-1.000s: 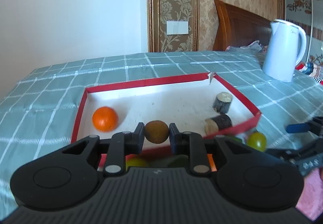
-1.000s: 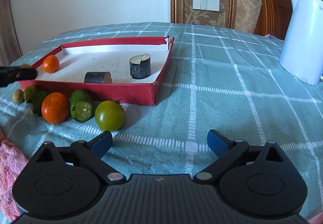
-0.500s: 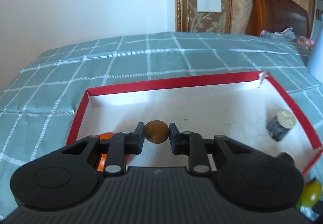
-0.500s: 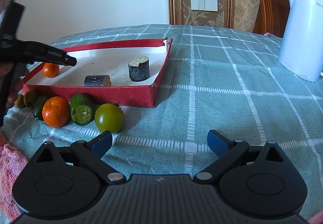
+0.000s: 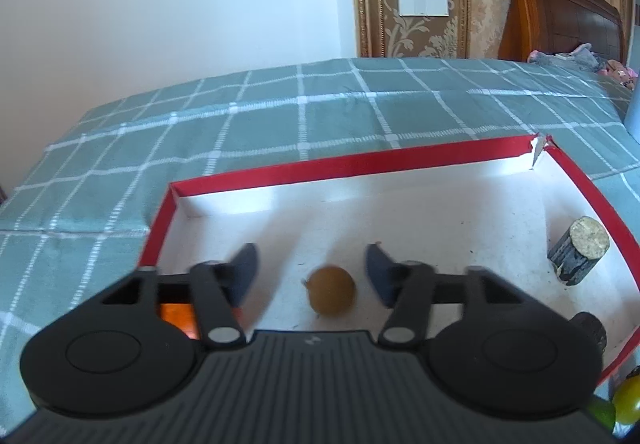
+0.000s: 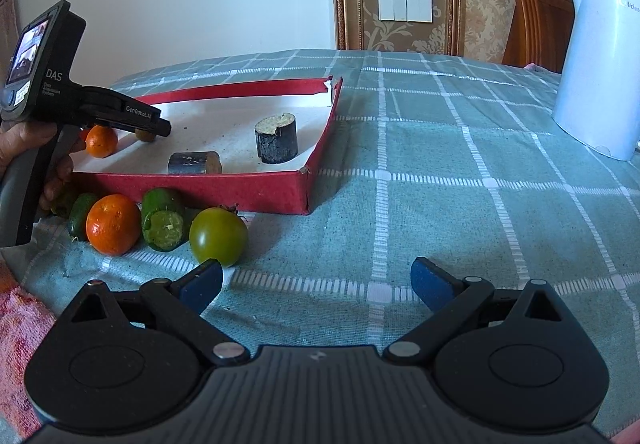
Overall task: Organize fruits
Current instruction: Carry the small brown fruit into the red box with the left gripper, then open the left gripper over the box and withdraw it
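1. The red-rimmed tray (image 5: pixel 360 163) lies ahead of and beneath the left gripper (image 5: pixel 312 268), on the green checked cloth (image 6: pixel 440 163); from the right gripper (image 6: pixel 316 280) it sits ahead and to the left.
2. The white kettle (image 6: pixel 596 75) stands far ahead to the right of the right gripper.
3. The left gripper reaches in over the tray's near left part, held by a hand (image 6: pixel 24 139) at its handle; its jaws stand wide apart and hold nothing. Half a second ago they were clamped on the brown fruit.
4. The right gripper hovers low over the cloth, jaws spread wide and empty, as it was before.
5. Two dark log pieces sit in the tray: an upright one (image 6: pixel 276 137) and one lying down (image 6: pixel 195 163), both right of the left gripper.
6. Two oranges: one in the tray (image 6: pixel 101 141) under the left gripper's left finger, one on the cloth (image 6: pixel 113 224) before the tray.
7. One green tomato (image 6: pixel 218 236) lies just ahead-left of the right gripper, beside a cut green piece (image 6: pixel 163 219).
8. One brown fruit (image 5: pixel 331 288) now lies loose on the tray floor between the left jaws, touching neither.
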